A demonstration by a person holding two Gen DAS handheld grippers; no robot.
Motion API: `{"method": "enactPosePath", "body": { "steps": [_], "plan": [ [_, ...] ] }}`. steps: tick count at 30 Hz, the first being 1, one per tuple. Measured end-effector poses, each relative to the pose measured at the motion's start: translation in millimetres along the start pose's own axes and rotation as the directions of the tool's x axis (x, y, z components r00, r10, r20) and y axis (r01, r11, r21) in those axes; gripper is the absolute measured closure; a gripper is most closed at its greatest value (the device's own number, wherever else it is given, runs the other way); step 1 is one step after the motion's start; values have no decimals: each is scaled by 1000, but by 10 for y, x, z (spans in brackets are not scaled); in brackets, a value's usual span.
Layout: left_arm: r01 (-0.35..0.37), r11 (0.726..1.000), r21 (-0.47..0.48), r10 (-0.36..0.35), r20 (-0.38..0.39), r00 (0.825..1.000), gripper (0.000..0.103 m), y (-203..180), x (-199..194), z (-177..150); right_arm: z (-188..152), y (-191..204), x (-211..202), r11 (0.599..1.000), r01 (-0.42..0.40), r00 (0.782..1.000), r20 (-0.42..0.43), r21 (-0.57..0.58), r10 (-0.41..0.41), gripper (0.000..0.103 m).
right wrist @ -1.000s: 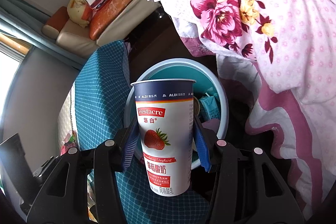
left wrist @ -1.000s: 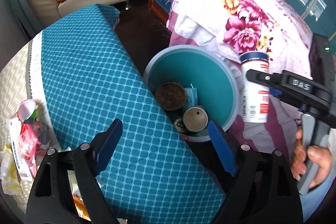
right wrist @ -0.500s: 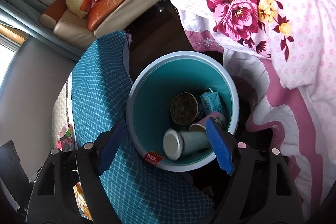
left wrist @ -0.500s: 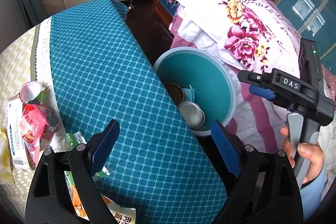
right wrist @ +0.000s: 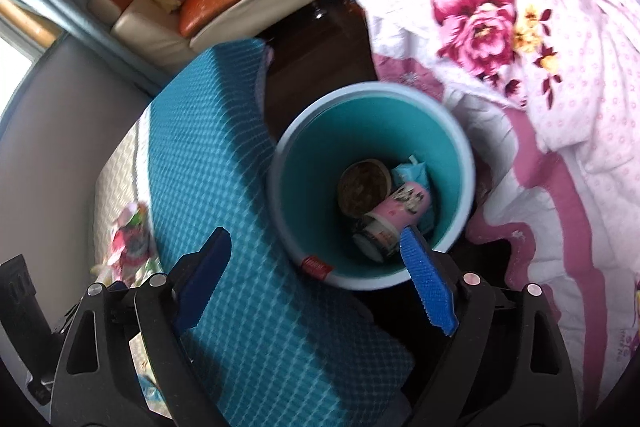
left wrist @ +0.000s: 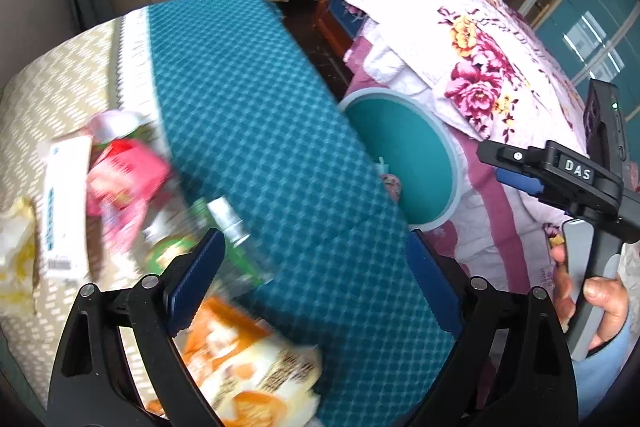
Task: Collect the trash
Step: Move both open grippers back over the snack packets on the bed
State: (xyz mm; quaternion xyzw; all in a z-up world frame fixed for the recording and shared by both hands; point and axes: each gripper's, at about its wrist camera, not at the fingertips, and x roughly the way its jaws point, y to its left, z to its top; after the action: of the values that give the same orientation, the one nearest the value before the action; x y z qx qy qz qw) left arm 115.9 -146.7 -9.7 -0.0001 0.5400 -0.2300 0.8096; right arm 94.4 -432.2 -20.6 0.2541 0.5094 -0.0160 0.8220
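Trash heaped on table below left gripper (jaws apart, empty), nearer than right gripper, just opened, empty, over bin.

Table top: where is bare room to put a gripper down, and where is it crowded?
Free: the teal checked cloth between the wrappers and the bin, and the beige cloth beyond the pile. Crowded: the near-left corner, with the pink packet, bottle and orange bag.
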Motion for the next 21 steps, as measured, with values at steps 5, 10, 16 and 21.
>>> {"method": "enactPosePath", "body": {
  "steps": [5, 10, 16, 21],
  "plan": [
    [-28, 999, -37, 28, 9, 1000, 11, 382, -201, -214, -190, 342, 28, 998, -21, 998, -58, -61, 17, 20],
    [-63, 997, -45, 63, -1, 998, 11, 806, -391, -479, -473, 746, 101, 987, -53, 991, -134, -150, 33, 20],
    [-103, 994, -23, 102, -30, 994, 11, 1274, -621, -881, -846, 1146, 268, 969, -79, 973, -229, -232, 25, 20],
    [-113, 994, -5, 112, -62, 992, 11, 1631, -800, -1243, -1099, 1353, 395, 958, -89, 955, -295, -273, 4, 20]
  ]
}}
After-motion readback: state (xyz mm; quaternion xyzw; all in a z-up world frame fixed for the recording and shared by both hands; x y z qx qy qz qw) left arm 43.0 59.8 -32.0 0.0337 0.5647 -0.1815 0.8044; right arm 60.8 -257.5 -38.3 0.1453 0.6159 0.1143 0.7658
